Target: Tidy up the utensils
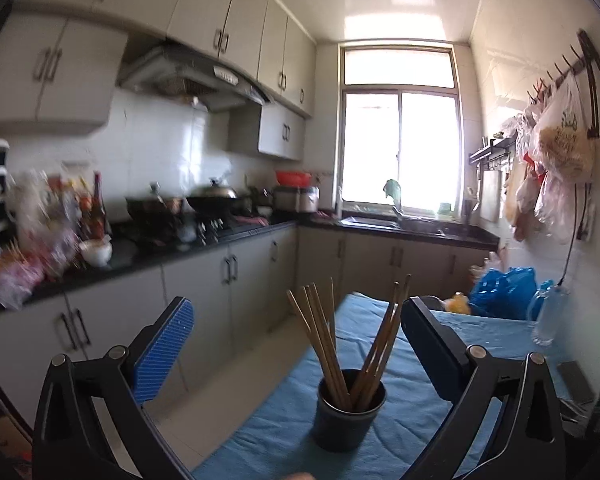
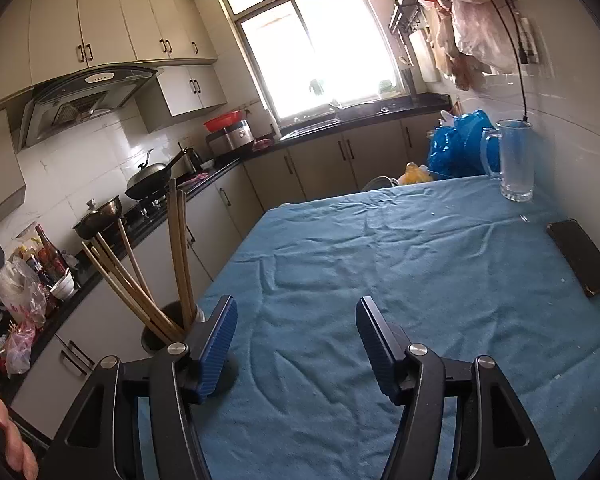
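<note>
On the blue cloth covering the table we find a dark cup holding a bundle of wooden chopsticks, fanned to either side. From the right wrist view the cup is largely hidden behind the left finger of the right gripper, and only part of its rim shows; the chopsticks rise clear above it. The far counter in the left wrist view is blurred — we cannot make out its bottles and bags individually. Both gripper bodies are cut off by the lower frame edge.

We see the left gripper spread wide, holding nothing, its fingers flanking the cup without touching it; it looks slightly downward at the cup, which sits just ahead of it near the table's left edge. The right gripper is likewise released and empty, poised above bare cloth, with the cup just off its left side. A fingertip of the person shows at the lower left border of the right wrist view.

A glass mug stands at the far right of the table, and a dark phone lies nearer — both well apart from the cup.
</note>
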Demonstrator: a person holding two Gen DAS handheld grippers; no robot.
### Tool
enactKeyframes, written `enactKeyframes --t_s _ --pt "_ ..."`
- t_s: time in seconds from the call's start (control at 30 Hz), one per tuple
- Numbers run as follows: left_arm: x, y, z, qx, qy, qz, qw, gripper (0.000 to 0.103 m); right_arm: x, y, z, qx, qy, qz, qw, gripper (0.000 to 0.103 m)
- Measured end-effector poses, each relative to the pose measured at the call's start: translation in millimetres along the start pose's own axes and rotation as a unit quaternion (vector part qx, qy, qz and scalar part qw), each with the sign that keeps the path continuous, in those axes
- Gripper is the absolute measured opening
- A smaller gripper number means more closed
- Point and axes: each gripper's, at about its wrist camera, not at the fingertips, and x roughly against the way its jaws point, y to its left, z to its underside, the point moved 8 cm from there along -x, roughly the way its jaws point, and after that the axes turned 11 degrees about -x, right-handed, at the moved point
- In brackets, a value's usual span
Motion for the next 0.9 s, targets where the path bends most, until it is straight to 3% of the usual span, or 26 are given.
enactKeyframes --t_s 0.3,0.57,0.7,0.9 --pt "14 -35 5 -0.003 0.014 0.047 0.9988 0.103 27 -28 14 0.002 -0.015 0.023 1.000 0.070" --pt "-1 -72 51 -0.013 0.098 0.096 0.9905 0.103 41 -47 28 0.021 -0.023 0.051 0.998 0.074" --pt "-13 -83 73 -0.045 0.148 0.096 0.9833 0.103 43 -53 29 0.019 -0.027 0.063 0.997 0.074" --pt "-16 -81 88 -0.062 0.163 0.082 0.9812 0.103 46 -55 26 0.028 -0.045 0.086 0.995 0.077"
